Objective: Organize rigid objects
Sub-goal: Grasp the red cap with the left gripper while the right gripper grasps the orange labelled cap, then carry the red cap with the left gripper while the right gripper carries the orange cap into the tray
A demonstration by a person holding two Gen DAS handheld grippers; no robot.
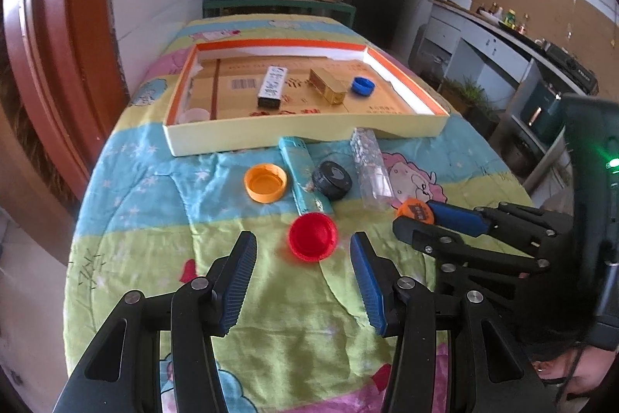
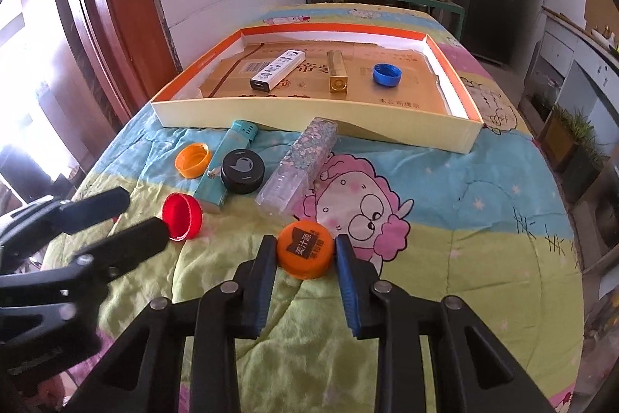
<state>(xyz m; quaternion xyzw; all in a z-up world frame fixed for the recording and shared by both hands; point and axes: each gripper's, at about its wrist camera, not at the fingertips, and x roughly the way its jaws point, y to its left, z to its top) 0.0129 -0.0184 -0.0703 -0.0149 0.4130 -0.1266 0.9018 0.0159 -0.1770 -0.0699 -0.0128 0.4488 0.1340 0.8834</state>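
My right gripper is shut on an orange labelled cap that rests on the quilt; the left wrist view shows the same cap between its fingers. My left gripper stands open, its fingertips flanking a red cap without touching it. Beyond lie an orange upturned cap, a teal lighter box, a black round lid and a clear patterned case.
A shallow orange-rimmed tray sits farther back, holding a white power bank, a gold box and a blue cap. The quilt-covered table drops off at left beside a red door frame. Counters stand to the right.
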